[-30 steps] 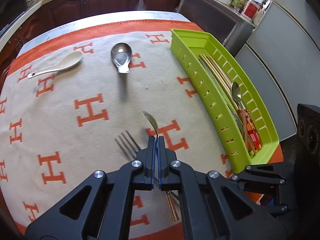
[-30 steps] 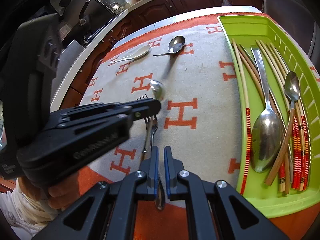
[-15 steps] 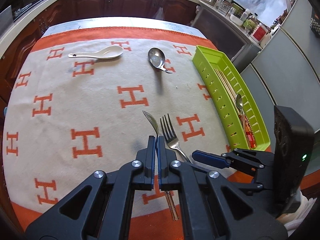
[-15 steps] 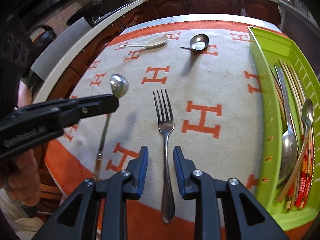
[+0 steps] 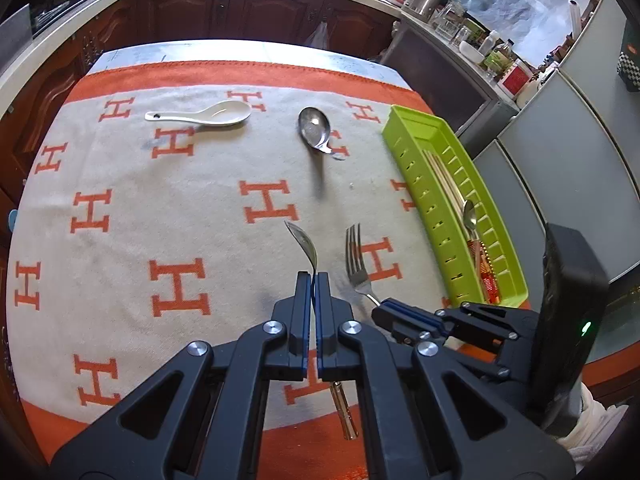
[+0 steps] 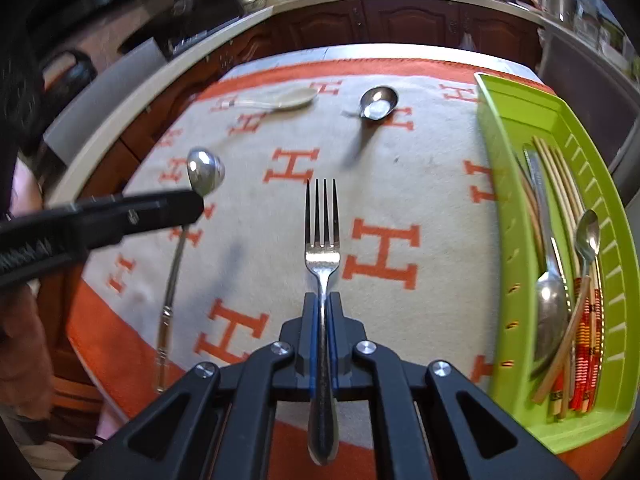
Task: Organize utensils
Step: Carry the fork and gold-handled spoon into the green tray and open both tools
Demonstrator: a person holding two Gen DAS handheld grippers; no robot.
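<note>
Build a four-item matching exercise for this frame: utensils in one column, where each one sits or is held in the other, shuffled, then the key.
Things
1. fork
2. long-handled spoon
3. white ceramic spoon
4. chopsticks

Places
A. lying loose on the cloth, far side
B. inside the green tray
C. clamped in the right gripper
D. clamped in the left gripper

Pairs: 1-C, 2-D, 3-A, 4-B
</note>
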